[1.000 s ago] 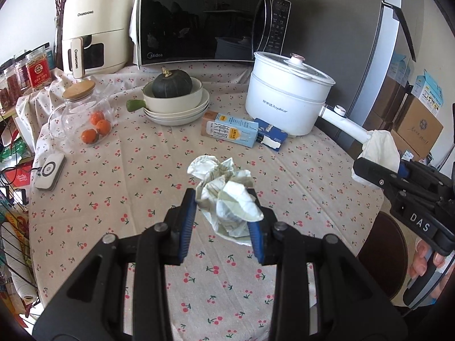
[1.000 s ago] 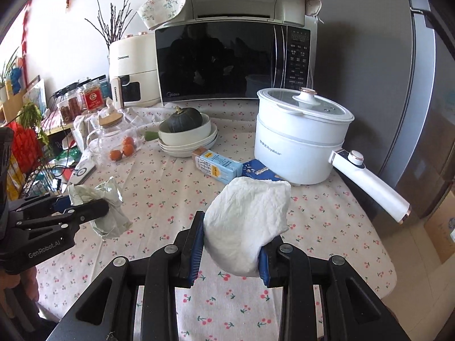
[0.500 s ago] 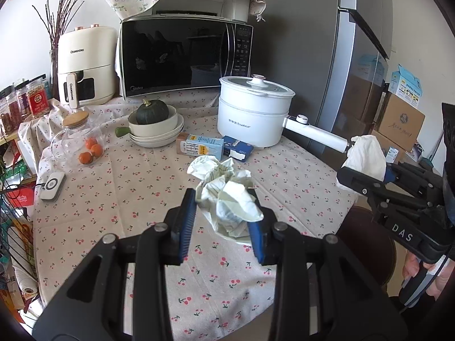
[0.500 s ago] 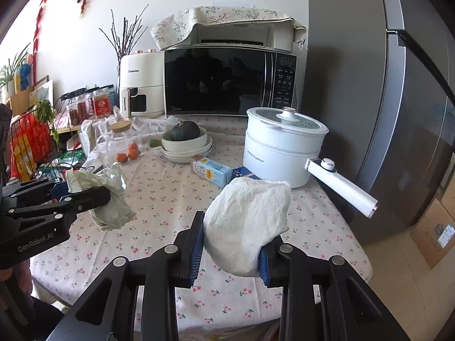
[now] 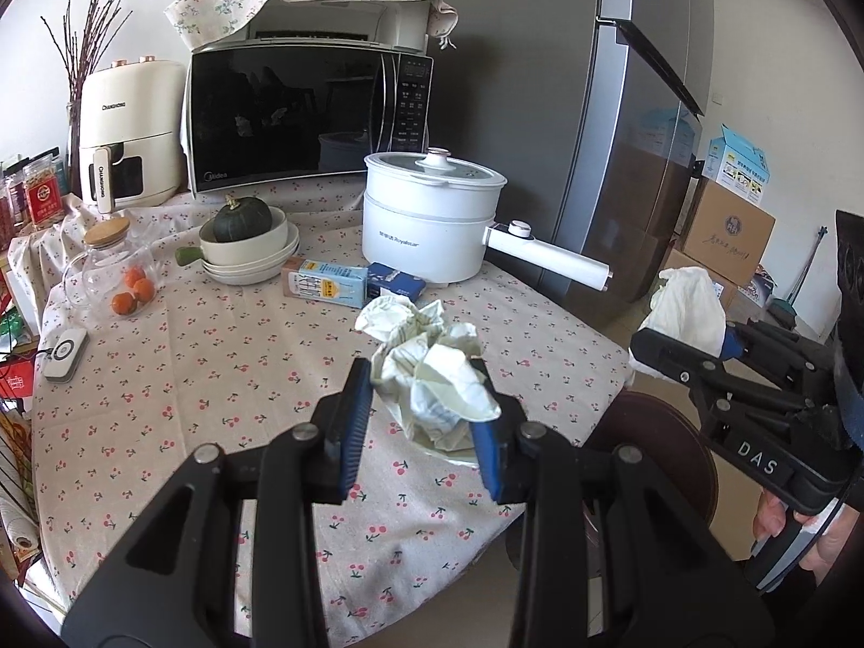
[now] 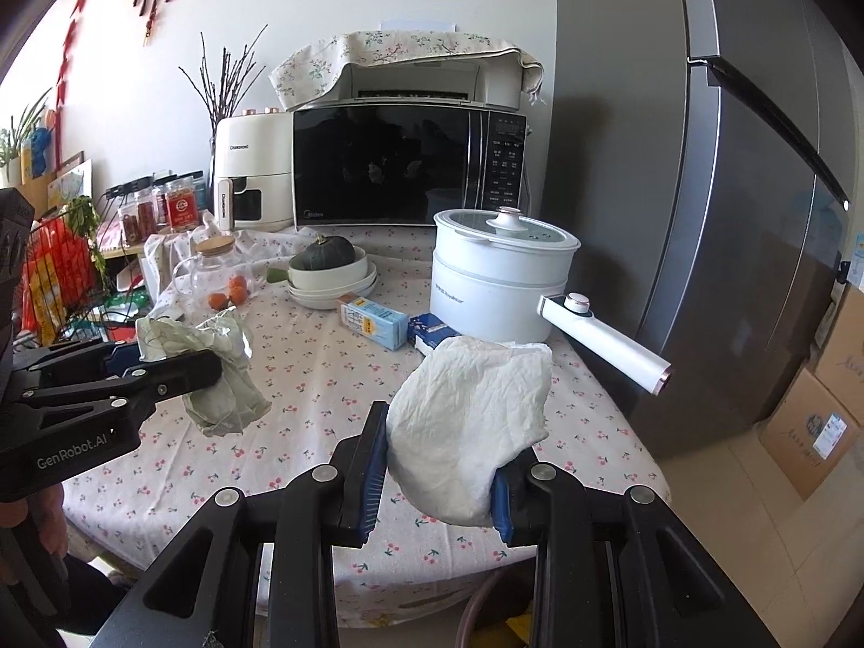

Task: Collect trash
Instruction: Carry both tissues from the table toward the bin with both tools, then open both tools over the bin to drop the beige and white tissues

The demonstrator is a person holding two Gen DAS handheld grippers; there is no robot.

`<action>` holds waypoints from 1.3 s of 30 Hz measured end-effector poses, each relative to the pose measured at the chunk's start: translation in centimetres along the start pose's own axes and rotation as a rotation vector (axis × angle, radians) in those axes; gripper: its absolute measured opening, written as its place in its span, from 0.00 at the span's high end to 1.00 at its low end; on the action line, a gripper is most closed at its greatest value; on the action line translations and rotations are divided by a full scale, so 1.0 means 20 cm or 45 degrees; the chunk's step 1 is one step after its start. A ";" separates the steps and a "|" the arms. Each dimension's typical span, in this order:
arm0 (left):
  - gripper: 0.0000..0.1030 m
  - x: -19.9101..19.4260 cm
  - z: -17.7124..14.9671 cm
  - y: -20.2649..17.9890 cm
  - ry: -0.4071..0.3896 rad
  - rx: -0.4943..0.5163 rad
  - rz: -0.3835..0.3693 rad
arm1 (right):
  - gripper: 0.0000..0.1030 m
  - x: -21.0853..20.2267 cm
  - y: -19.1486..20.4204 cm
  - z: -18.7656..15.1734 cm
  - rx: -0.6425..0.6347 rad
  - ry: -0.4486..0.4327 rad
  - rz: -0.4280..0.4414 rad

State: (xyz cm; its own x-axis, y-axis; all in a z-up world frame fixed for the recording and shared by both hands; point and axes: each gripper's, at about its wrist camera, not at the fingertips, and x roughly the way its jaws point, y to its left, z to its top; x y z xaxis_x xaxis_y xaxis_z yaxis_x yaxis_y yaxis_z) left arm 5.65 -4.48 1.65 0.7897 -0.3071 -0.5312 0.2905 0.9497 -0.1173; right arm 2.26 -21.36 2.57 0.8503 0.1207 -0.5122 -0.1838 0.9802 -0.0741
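Observation:
My left gripper (image 5: 424, 421) is shut on a crumpled printed paper wrapper (image 5: 432, 372), held up in the air over the near part of the cherry-print table (image 5: 189, 378). The same wrapper (image 6: 221, 372) and left gripper (image 6: 178, 372) show at the left of the right wrist view. My right gripper (image 6: 437, 472) is shut on a wad of white tissue (image 6: 470, 421), also lifted above the table's near edge. In the left wrist view the tissue (image 5: 686, 297) and right gripper (image 5: 686, 345) sit at the right, beyond the table edge.
On the table stand a white electric pot (image 5: 432, 221) with a long handle (image 5: 551, 259), a milk carton (image 5: 324, 283), a blue packet (image 5: 394, 281), stacked bowls with a squash (image 5: 245, 243), a glass jar (image 5: 110, 270), a microwave (image 5: 308, 113). A grey fridge (image 6: 729, 216) and cardboard boxes (image 5: 723, 237) are right.
Both grippers have pulled back from the table and slightly up, each keeping its load. The table objects look farther away, and the near table edge and floor have come into view.

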 end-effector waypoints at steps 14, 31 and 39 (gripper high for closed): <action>0.64 0.09 -0.04 -0.24 0.046 0.059 -0.089 | 0.68 -0.08 -0.20 -0.10 0.070 0.035 -0.105; 0.63 0.33 -0.15 -0.64 0.214 0.133 -0.308 | 0.68 -0.16 -0.52 -0.27 0.191 0.139 -0.217; 0.63 0.44 -0.23 -0.73 0.315 0.180 -0.401 | 0.68 -0.15 -0.64 -0.39 0.231 0.217 -0.254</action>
State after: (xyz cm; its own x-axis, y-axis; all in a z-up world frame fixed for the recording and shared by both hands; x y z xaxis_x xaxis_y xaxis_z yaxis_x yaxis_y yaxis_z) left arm 5.96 -20.84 -5.15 0.5020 -0.5408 -0.6749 0.5817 0.7886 -0.1993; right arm -1.84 -35.45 -1.61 0.7632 -0.0901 -0.6398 0.0825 0.9957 -0.0417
